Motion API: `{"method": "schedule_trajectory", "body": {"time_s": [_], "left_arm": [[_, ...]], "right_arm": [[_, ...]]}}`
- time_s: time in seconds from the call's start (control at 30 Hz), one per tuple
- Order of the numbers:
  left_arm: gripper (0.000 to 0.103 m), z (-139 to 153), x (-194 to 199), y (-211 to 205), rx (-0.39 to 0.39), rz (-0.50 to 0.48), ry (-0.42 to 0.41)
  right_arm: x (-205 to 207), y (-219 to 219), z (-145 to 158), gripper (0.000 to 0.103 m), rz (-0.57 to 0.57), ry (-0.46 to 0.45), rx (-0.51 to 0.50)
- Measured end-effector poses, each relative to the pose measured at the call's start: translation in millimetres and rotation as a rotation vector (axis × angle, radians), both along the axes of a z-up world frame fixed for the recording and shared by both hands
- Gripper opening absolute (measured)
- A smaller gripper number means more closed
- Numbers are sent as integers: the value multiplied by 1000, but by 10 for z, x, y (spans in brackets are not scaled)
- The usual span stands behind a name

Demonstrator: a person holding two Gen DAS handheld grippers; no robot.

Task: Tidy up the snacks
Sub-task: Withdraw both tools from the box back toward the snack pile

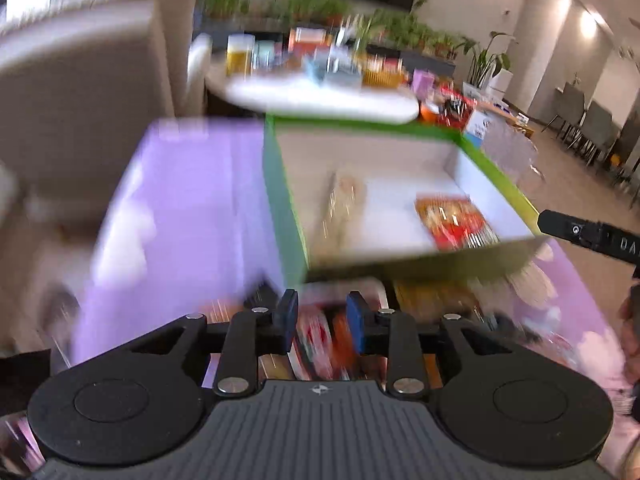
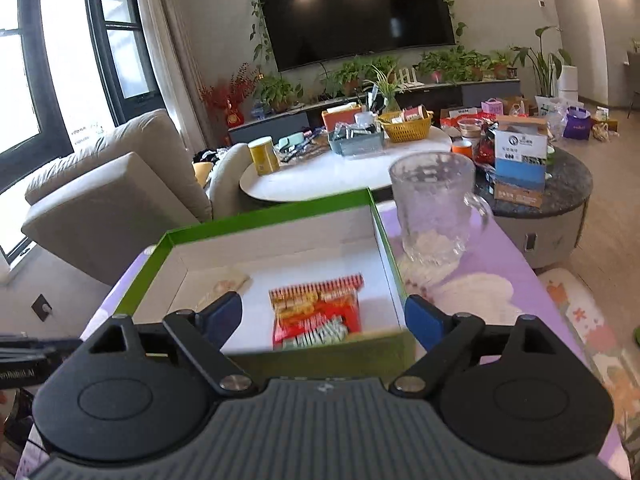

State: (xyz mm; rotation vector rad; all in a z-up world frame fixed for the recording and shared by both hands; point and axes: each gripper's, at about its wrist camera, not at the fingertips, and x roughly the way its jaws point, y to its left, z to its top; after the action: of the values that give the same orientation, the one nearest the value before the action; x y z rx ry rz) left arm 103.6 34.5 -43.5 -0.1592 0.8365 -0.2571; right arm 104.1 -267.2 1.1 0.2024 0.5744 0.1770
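The green box (image 2: 256, 236) filled the middle of the right wrist view, a red snack packet (image 2: 316, 312) lying on its white floor beside a pale wrapped snack (image 2: 228, 282). The right gripper (image 2: 322, 316) stood spread and empty at the box's near wall. In the blurred lower centre of the left view, the left gripper (image 1: 322, 322) hung parted, gripping nothing, over loose snack packets (image 1: 320, 344). Judged mid-sorting; next move likely called for pinching one of those packets
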Motion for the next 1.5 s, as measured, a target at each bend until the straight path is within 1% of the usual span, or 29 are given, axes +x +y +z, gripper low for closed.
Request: {"method": "schedule_trajectory", "body": {"time_s": [0.03,0.07,0.1,0.17,0.2,0.27,0.4,0.53,0.6,0.67,0.77,0.83,0.93,1.03,1.17,1.27,1.37,1.43,1.5], "left_arm": [[31,-54,-13,25,-39,12,37],[36,-94,-43,47,-68,38,56],[43,-115,-82,48,-78,79,53],[46,-111,-168,15,-55,152,-11],[46,-97,-202,-19,-30,179,-48],[46,-73,-192,-84,10,199,-63],[46,-106,-110,-125,-4,143,4],[46,-173,-170,-139,10,106,4],[46,-174,-201,-142,11,99,-8],[46,-171,-210,-134,0,94,-2],[46,-147,-228,-107,-14,86,2],[47,-149,-240,-112,-3,68,-2],[47,-167,-262,-135,17,52,-14],[47,-161,-272,-152,23,49,-18],[47,-127,-260,-147,38,35,-6],[47,-109,-228,-152,91,2,21],[47,-111,-240,-147,68,-39,21],[47,-129,-255,-143,56,-41,5],[51,-166,-242,-131,44,-57,-15]], "right_arm": [[-37,7,-14,37,-1,6,-7],[-67,16,-30,37,-2,13,-18],[-95,19,-47,37,-2,18,-27],[-130,14,-64,37,0,27,-40],[-148,16,-68,37,1,29,-41],[-162,18,-67,37,3,32,-38],[-256,-14,-73,37,-1,34,-30],[-390,-26,-96,37,7,32,-24],[-443,-29,-99,37,26,28,-20],[-516,-12,-108,37,63,21,-19],[-631,25,-119,37,148,11,-24],[-743,107,-125,37,257,9,-36],[-864,259,-142,37,401,4,-92],[-920,419,-190,37,492,5,-141],[-829,521,-264,37,499,52,-144],[-833,553,-286,37,489,59,-159],[-843,542,-293,37,484,62,-161],[-856,532,-290,37,480,61,-160],[-860,531,-287,37,483,63,-156]]}}
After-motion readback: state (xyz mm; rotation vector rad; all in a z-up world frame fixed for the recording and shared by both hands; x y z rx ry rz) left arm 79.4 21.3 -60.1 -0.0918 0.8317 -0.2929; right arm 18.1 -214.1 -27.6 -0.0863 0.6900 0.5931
